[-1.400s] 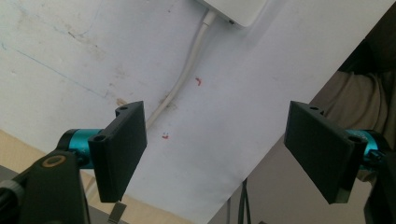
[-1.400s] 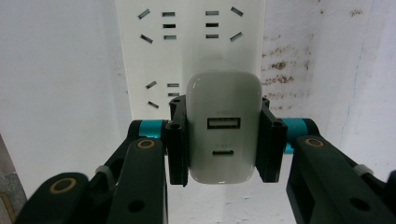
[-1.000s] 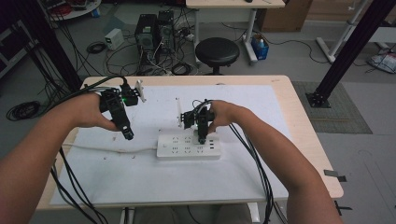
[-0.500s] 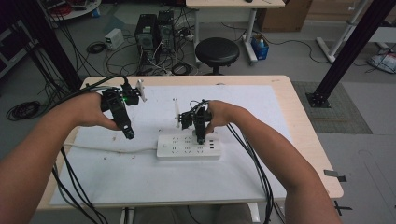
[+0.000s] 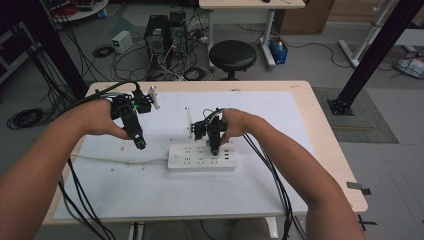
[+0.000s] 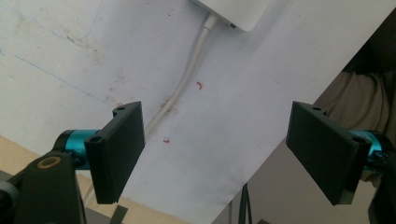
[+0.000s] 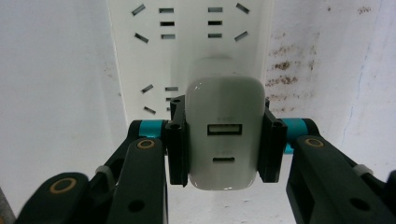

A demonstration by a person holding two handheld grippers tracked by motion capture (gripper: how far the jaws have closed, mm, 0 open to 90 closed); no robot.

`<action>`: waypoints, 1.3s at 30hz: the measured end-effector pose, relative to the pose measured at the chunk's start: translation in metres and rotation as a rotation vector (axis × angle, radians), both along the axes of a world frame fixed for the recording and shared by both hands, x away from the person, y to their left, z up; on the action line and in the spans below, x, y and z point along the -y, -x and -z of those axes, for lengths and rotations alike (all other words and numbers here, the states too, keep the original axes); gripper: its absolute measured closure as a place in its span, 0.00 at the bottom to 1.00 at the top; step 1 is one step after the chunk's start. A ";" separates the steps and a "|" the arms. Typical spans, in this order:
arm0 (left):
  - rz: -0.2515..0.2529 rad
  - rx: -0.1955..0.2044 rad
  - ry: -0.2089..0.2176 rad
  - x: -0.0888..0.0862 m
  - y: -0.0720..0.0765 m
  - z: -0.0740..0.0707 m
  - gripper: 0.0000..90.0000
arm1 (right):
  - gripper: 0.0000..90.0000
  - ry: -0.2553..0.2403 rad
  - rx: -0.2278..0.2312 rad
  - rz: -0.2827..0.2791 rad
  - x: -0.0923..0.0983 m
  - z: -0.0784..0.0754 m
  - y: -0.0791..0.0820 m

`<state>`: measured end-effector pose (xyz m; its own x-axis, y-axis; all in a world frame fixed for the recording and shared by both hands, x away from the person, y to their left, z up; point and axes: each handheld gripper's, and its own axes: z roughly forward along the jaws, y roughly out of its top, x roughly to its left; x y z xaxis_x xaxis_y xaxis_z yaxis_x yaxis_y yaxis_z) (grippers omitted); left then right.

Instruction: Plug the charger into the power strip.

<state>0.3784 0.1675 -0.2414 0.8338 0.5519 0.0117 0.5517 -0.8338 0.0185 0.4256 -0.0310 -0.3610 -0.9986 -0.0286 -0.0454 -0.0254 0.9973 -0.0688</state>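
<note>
Left gripper (image 5: 140, 145): jaws spread wide, just been opening, nothing between; poised over white sheet toward tabletop's left edge, clear of cord (image 6: 187, 79).

Power strip (image 5: 202, 157): white, rigid, mid-tabletop nearer front edge; light, likely to shift under push.

USB charger (image 7: 223, 140): white block, hard glossy shell, light, slippery; seated against strip's right half. Best hold: two flat side faces.

Right gripper (image 7: 223, 145): clenched on charger's sides, ports facing camera.

Writing: faint marks by ports, unreadable; no brand legible.
</note>
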 end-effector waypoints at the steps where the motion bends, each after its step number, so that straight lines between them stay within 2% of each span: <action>1: -0.003 0.000 0.003 0.000 0.000 0.000 0.22 | 0.70 -0.001 -0.003 -0.005 0.000 0.000 -0.001; 7: -0.006 -0.012 0.004 -0.003 0.000 0.000 0.22 | 0.70 0.001 -0.016 0.025 0.000 0.001 -0.001; 10: -0.008 -0.013 0.002 -0.005 -0.001 0.000 0.21 | 0.70 -0.006 -0.010 0.003 0.001 0.002 -0.002; 12: -0.002 -0.013 0.003 -0.006 -0.001 -0.002 0.21 | 0.70 -0.015 -0.015 0.007 0.002 0.002 -0.002; 14: -0.019 -0.006 0.012 -0.006 0.000 -0.001 0.21 | 0.70 -0.017 -0.006 0.002 0.002 0.002 -0.001; 18: -0.007 -0.012 -0.001 -0.006 0.000 -0.002 0.21 | 0.69 -0.014 -0.013 0.007 0.002 0.002 -0.002; 20: -0.015 -0.007 0.001 -0.006 0.001 -0.001 0.21 | 0.69 -0.029 -0.022 0.016 0.004 0.002 -0.003; 25: -0.016 -0.014 -0.013 -0.007 0.001 0.002 0.21 | 0.69 -0.026 -0.008 0.014 0.004 0.002 0.000; 26: -0.010 -0.016 -0.014 -0.006 0.001 0.003 0.21 | 0.67 -0.021 -0.008 0.020 0.003 0.001 -0.001; 27: -0.009 -0.017 -0.012 -0.006 0.001 0.003 0.21 | 0.61 -0.015 -0.031 0.039 0.003 0.001 -0.002; 28: -0.007 -0.017 -0.009 -0.006 0.002 0.003 0.21 | 0.55 -0.010 -0.052 0.031 0.002 0.000 -0.002; 29: -0.006 -0.019 -0.008 -0.006 0.002 0.003 0.21 | 0.44 -0.002 -0.060 0.019 0.000 -0.001 -0.001; 30: -0.001 -0.023 -0.012 -0.006 0.002 0.003 0.21 | 0.37 0.009 -0.067 0.030 -0.001 -0.002 0.002; 32: -0.011 -0.022 -0.013 -0.007 0.002 0.004 0.21 | 0.34 0.016 -0.050 0.015 -0.004 -0.004 0.006; 34: -0.010 -0.021 -0.008 -0.008 0.002 0.004 0.21 | 0.25 0.011 -0.055 0.021 -0.004 -0.007 0.008; 37: -0.007 -0.019 -0.004 -0.007 0.003 0.004 0.21 | 0.24 -0.033 -0.067 0.009 -0.003 -0.012 0.008; 39: -0.007 -0.019 -0.003 -0.007 0.004 0.003 0.21 | 0.23 -0.035 -0.069 0.010 -0.001 -0.014 0.009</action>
